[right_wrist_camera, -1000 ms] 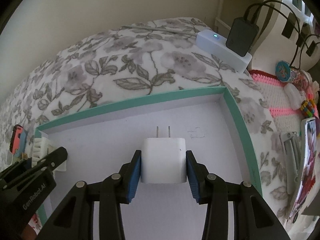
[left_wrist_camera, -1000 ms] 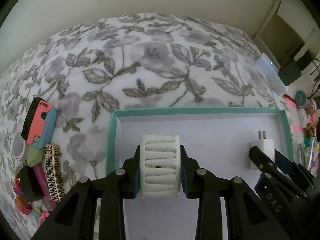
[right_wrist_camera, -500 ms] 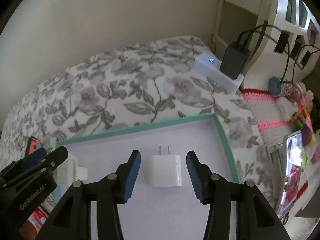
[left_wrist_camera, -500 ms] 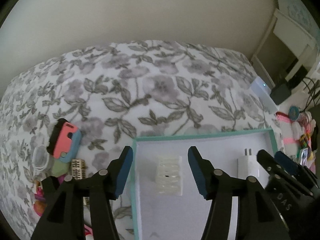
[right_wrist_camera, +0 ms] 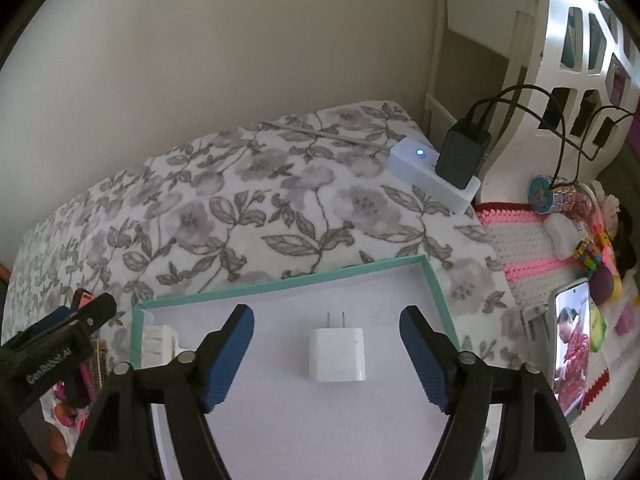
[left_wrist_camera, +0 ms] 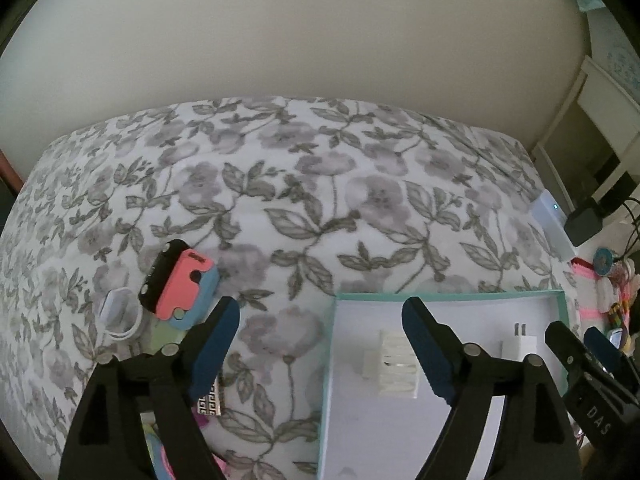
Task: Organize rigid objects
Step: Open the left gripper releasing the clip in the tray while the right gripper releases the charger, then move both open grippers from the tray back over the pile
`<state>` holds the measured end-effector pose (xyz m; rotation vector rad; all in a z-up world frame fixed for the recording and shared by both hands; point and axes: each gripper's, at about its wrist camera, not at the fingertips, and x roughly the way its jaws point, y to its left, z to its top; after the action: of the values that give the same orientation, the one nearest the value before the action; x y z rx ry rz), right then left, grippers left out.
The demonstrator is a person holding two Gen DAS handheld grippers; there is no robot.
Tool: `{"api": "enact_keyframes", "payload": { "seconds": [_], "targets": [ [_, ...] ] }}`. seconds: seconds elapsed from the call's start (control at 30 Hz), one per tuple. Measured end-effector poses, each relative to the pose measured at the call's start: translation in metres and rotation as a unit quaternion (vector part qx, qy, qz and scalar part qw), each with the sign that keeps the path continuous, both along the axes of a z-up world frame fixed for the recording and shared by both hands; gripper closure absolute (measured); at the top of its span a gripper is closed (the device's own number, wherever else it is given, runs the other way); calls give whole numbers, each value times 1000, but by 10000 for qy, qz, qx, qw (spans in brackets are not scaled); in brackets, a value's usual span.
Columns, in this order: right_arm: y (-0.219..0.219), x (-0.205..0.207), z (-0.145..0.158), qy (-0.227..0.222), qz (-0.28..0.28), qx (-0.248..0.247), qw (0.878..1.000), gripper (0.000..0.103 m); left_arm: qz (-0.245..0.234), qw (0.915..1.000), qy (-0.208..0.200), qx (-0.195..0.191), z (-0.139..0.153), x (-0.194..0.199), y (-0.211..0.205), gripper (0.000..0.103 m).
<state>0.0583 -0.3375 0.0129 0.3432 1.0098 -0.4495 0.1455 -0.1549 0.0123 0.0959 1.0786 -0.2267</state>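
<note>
Since both tools are hanging spread and empty, the next pick is turning on which is nearer the loose pile.
Left tool (left_wrist_camera: 320, 334): gaping wide, gripping nothing.
Right tool (right_wrist_camera: 326, 338): gaping wide over the white charger (right_wrist_camera: 337, 354).
Box (left_wrist_camera: 448, 297): holding the charger and the ribbed white clip (left_wrist_camera: 394, 362).
Pink-and-blue case (left_wrist_camera: 180, 289): lying on the bed, left of the box, nearer the left tool.

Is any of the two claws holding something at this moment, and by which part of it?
Nothing is held. The left claw and right claw are both open; the white clip and charger plug lie free in the box.
</note>
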Motion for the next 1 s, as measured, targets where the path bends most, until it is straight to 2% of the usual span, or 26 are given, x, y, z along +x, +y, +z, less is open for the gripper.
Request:
{"api": "enact_keyframes", "payload": {
  "seconds": [0.07, 0.13, 0.2, 0.27, 0.3, 0.33, 0.37, 0.6, 0.83, 1.0],
  "targets": [
    [1, 1, -3, 7, 21, 60, 10000, 24, 29, 10000, -11, -5, 1, 1, 3, 17],
    [2, 1, -4, -17, 14, 95, 10000, 15, 61, 10000, -32, -31, 2, 1, 6, 12],
    [4, 1, -3, -29, 17, 74, 10000, 14, 122, 9999, -102, -30, 4, 2, 11, 7],
    [6, 2, -3, -34, 36, 28, 10000, 13, 167, 9997, -148, -46, 6, 3, 15, 7],
    [7, 3, -3, -44, 50, 11, 10000, 10, 195, 9996, -180, -77, 8, 3, 19, 7],
    [8, 4, -3, -56, 72, -12, 10000, 1, 220, 9995, -207, -103, 9, 4, 21, 7],
    [10, 4, -3, -64, 85, -34, 9999, 0, 257, 9993, -251, -135, 12, 5, 25, 7],
    [26, 10, 2, -75, 306, -172, 9994, 0, 475, 9969, -557, -291, 27, 7, 52, 6],
    [50, 9, 25, -448, 522, -221, 9974, 0, 799, 9919, -852, -495, 50, 0, 91, 6],
    [71, 3, 39, -731, 697, 182, 9947, 0, 784, 9919, -887, -450, 65, -12, 114, 6]
  ]
}}
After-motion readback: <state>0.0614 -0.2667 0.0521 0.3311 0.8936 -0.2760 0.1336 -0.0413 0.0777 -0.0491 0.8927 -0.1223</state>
